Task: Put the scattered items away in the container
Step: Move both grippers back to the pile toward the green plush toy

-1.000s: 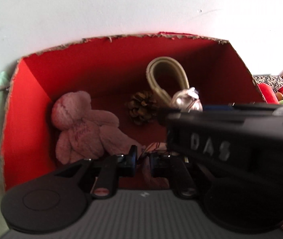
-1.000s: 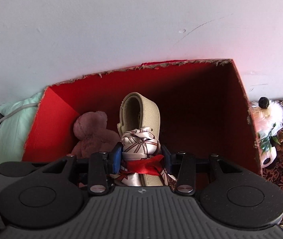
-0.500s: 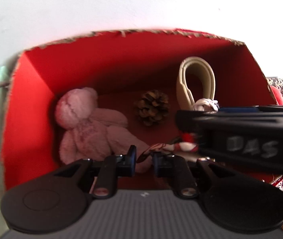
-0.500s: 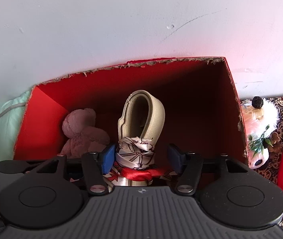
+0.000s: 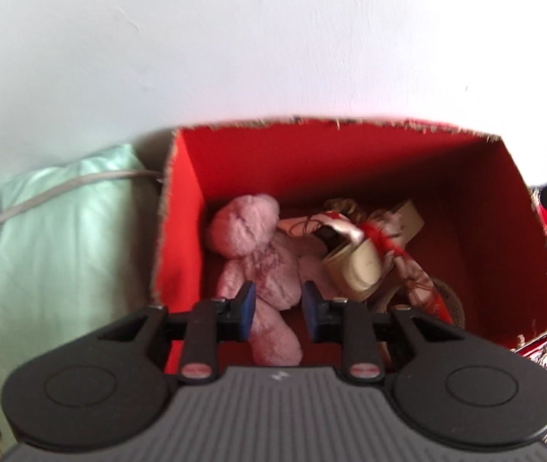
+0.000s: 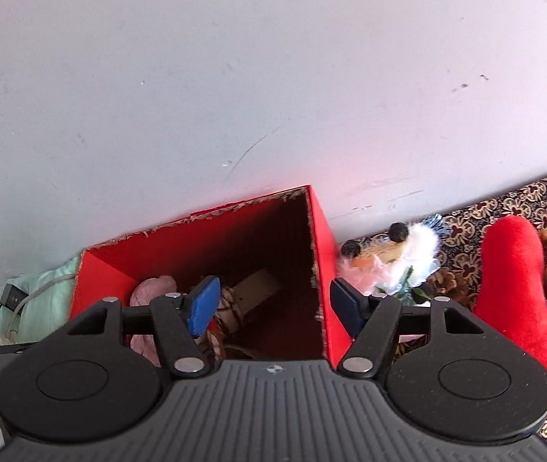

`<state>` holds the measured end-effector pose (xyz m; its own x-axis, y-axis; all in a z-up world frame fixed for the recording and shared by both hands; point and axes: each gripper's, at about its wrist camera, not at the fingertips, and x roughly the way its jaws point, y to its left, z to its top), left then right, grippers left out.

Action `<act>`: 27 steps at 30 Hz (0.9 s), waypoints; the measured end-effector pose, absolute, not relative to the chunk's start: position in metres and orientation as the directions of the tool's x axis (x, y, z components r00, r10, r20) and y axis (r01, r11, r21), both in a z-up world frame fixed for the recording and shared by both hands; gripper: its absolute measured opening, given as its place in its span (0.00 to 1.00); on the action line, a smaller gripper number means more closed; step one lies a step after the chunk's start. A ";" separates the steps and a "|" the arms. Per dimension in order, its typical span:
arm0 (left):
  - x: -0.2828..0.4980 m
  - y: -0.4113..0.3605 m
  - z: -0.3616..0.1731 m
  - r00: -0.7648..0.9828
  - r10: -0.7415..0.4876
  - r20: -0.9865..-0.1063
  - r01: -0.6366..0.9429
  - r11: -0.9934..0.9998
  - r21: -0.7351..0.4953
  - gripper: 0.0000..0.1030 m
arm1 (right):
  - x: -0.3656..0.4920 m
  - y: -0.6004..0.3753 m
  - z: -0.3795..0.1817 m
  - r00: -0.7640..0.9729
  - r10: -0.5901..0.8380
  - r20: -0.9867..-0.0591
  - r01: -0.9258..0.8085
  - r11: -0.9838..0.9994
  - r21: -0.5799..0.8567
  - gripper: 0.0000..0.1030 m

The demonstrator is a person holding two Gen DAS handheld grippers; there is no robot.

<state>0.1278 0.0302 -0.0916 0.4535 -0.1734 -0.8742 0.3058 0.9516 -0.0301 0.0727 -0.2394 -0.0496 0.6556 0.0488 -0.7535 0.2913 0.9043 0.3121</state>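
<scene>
Red box (image 5: 181,231) against the wall — holds pink teddy (image 5: 252,254), beige strap (image 5: 358,265) and patterned scarf (image 5: 400,258) (tangled together). Left gripper (image 5: 277,312): parted, empty, above the teddy. Right gripper (image 6: 273,304): wide apart, empty. Outside the box — red plush (image 6: 516,288).

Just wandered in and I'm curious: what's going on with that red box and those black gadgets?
A person is tidying loose toys into the red box using a handheld claw in each hand. Right now both claws are open and hold nothing: the left claw hovers over the pink teddy and a patterned scarf inside the box, and the right claw is by the box's right wall. A fluffy white toy and a red plush sit outside.
</scene>
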 end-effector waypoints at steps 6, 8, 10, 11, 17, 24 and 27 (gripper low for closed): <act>0.105 0.012 -0.063 0.513 -0.210 -0.832 0.317 0.948 -0.043 0.25 | 0.045 -0.265 -0.041 0.675 -0.045 -0.736 0.315 0.920 0.233 0.63; 0.094 -0.003 -0.056 0.536 -0.225 -0.814 0.339 0.940 -0.037 0.26 | 0.037 -0.275 -0.041 0.671 -0.078 -0.737 0.322 0.926 0.195 0.63; 0.079 -0.030 -0.055 0.534 -0.259 -0.805 0.389 0.921 -0.039 0.28 | 0.029 -0.292 -0.046 0.654 -0.074 -0.753 0.340 0.918 0.204 0.63; 0.071 -0.043 -0.054 0.531 -0.277 -0.801 0.414 0.910 -0.040 0.29 | 0.026 -0.301 -0.048 0.648 -0.067 -0.759 0.350 0.911 0.219 0.63; 0.021 -0.126 -0.056 0.482 -0.378 -0.790 0.564 0.824 -0.051 0.33 | -0.006 -0.356 -0.052 0.626 -0.090 -0.775 0.389 0.897 0.210 0.62; -0.019 -0.212 -0.089 0.350 -0.415 -0.840 0.667 0.740 -0.087 0.33 | -0.063 -0.435 -0.067 0.559 -0.183 -0.809 0.472 0.872 0.129 0.62; -0.029 -0.239 -0.104 0.297 -0.414 -0.860 0.679 0.725 -0.115 0.33 | -0.085 -0.459 -0.082 0.511 -0.192 -0.838 0.494 0.863 0.103 0.62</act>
<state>-0.0286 -0.2388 -0.1036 0.2970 -0.4141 -0.8604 0.6791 0.7250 -0.1145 -0.0853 -0.4587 -0.0818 0.5109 -0.1918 -0.8380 0.4937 0.8635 0.1034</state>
